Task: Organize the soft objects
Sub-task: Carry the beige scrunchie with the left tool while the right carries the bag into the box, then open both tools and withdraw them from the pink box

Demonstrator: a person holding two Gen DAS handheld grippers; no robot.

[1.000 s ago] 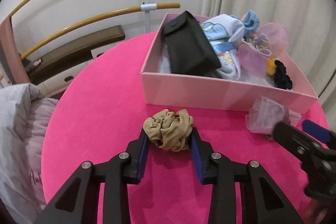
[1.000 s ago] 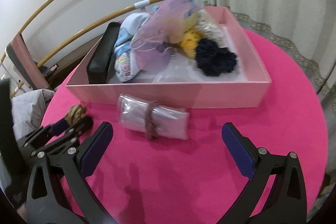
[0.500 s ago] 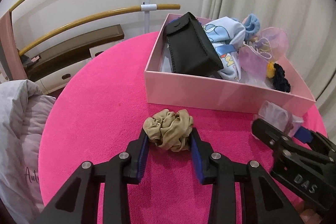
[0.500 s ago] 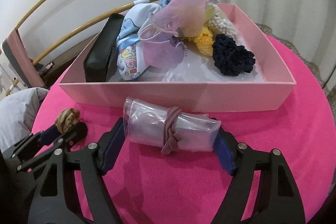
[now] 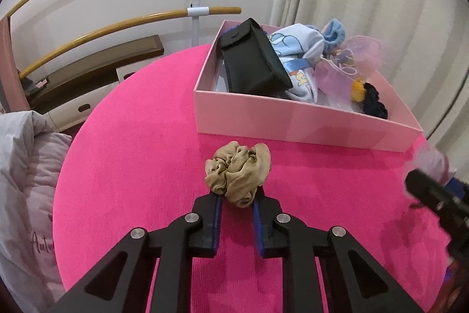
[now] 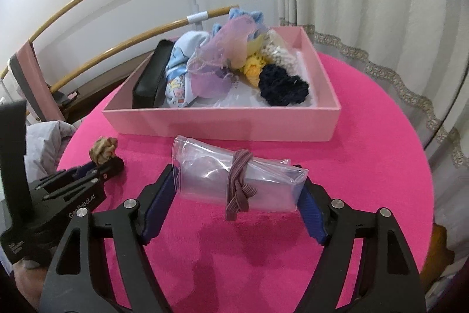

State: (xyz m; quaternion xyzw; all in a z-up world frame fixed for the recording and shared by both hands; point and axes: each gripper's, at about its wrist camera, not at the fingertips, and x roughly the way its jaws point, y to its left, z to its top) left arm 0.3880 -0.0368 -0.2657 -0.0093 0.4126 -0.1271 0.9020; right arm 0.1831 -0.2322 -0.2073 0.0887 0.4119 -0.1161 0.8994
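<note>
Left gripper (image 5: 236, 206) just clenched on tan scrunchie (image 5: 238, 172). Right gripper (image 6: 233, 197) just narrowed, clamping rolled plastic bag (image 6: 237, 176) endwise, long axis 9-to-3. Pink box (image 6: 222, 123) at 12. Bag's mauve band (image 6: 239, 185) clear only from right wrist.

Pink boxes: 1 (image 6: 222, 123)
Tan scrunchies: 1 (image 5: 238, 172)
Banded plastic bags: 1 (image 6: 234, 173)
Black pouches: 1 (image 5: 253, 60)
Navy scrunchies: 1 (image 6: 283, 90)
Grippers: 2, left gripper (image 5: 237, 214), right gripper (image 6: 234, 210)

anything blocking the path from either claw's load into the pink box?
Nothing visible. Left claw grips the tan scrunchie, right claw the rolled plastic bag; only the pink box near wall lies ahead, to be lifted over.
</note>
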